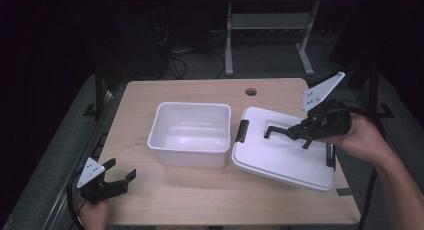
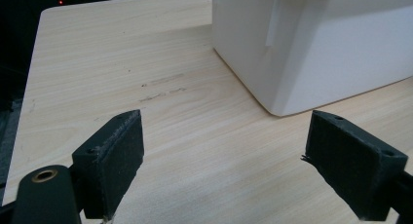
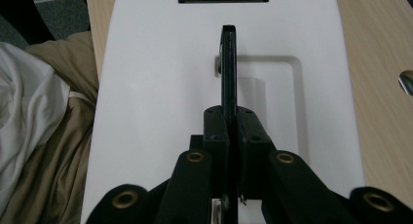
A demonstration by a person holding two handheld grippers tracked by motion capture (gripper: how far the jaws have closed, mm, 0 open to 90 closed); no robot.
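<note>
At three o'clock on the table (image 1: 135, 97), the right gripper (image 1: 300, 132) clamps the black handle (image 3: 229, 63) of the white lid (image 1: 285, 160); left gripper (image 1: 117, 177), jaws wide, at seven o'clock beside the white bin (image 1: 192, 135).

Both matte-black two-jaw plastic grippers, left (image 1: 119, 174) & right (image 1: 286, 136): grey 3-cornered top plates w/ holes, brass rivets, black trailing cables.

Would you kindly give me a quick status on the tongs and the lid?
Right tongs shut on lid handle. White lid tilted beside open white bin. Left tongs open, idle near table edge.
</note>
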